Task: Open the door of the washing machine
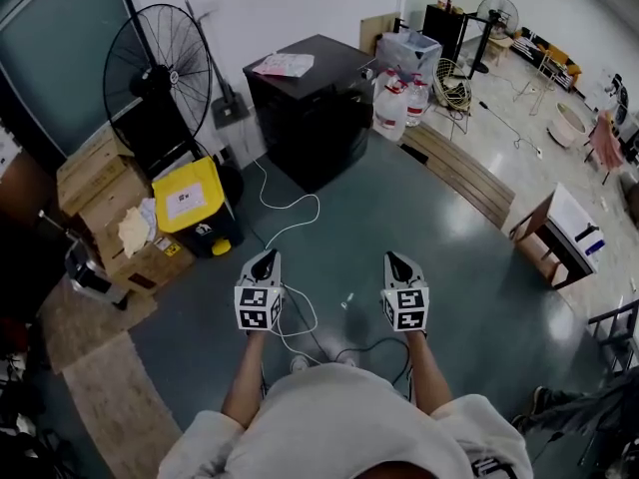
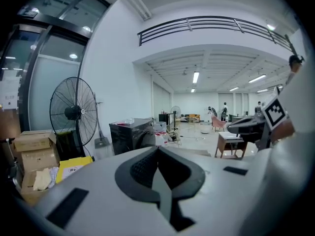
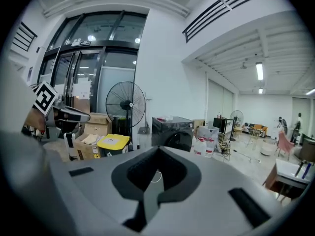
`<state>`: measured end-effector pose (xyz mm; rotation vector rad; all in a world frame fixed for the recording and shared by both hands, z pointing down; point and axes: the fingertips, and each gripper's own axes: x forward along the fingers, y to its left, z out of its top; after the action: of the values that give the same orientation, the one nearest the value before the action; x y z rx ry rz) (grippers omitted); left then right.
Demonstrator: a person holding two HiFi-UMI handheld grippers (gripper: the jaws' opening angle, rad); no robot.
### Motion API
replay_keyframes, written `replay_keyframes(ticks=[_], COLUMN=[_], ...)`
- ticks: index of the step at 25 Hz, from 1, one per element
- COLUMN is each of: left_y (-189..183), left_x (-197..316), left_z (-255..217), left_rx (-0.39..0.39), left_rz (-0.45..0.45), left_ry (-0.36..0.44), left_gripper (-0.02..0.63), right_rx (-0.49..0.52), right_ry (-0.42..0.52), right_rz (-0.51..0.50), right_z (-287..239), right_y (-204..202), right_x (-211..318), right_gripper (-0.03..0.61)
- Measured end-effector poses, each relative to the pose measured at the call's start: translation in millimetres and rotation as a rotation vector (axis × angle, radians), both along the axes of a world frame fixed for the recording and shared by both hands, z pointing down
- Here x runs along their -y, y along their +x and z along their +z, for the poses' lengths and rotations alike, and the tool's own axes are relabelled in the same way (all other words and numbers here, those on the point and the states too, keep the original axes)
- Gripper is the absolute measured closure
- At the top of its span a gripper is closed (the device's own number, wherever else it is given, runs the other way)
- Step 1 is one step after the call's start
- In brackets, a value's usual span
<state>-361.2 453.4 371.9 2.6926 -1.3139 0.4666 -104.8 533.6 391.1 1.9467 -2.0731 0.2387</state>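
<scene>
Standing well short of the washing machine [image 1: 315,108], a dark front-loader across the floor. Left gripper [image 1: 264,259] and right gripper [image 1: 399,260] are both pinched closed, empty. Risks I see: the white cable [image 1: 290,208] underfoot could snag me, and closed jaws would glance off the door [image 3: 179,141].

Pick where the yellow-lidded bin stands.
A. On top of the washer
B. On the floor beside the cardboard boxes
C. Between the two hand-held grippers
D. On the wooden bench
B: in the head view the bin sits on the floor against the boxes, left of the washer.
</scene>
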Motion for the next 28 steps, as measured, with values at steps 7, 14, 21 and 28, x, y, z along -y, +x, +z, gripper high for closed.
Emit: replay_keyframes(ticks=[7,14,21,28], left_y=[23.7,29.0,32.3,52.9], left_x=[-13.0,-18.7,10.5,77.9], left_z=[4.5,17.3,27.8,43.0], left_rx=[0.008,0.006,0.001,-0.013], left_rz=[-0.033,-0.055,-0.054,-0.025], left_ry=[0.003,-0.024,-0.042,-0.043], left_gripper=[0.606,0.606,0.606,0.606], right_rx=[-0.017,-0.020,-0.032,-0.047], right_ry=[0.006,-0.014,-0.025,-0.044], right_rz=[-0.044,-0.065,-0.093,-0.092], right_z=[2.3,15.6,22.5,35.9], right_y=[23.5,30.6,22.7,31.6], right_x=[-4.6,-1.6,27.3,89.5], right_gripper=[0.578,0.579,0.578,0.578])
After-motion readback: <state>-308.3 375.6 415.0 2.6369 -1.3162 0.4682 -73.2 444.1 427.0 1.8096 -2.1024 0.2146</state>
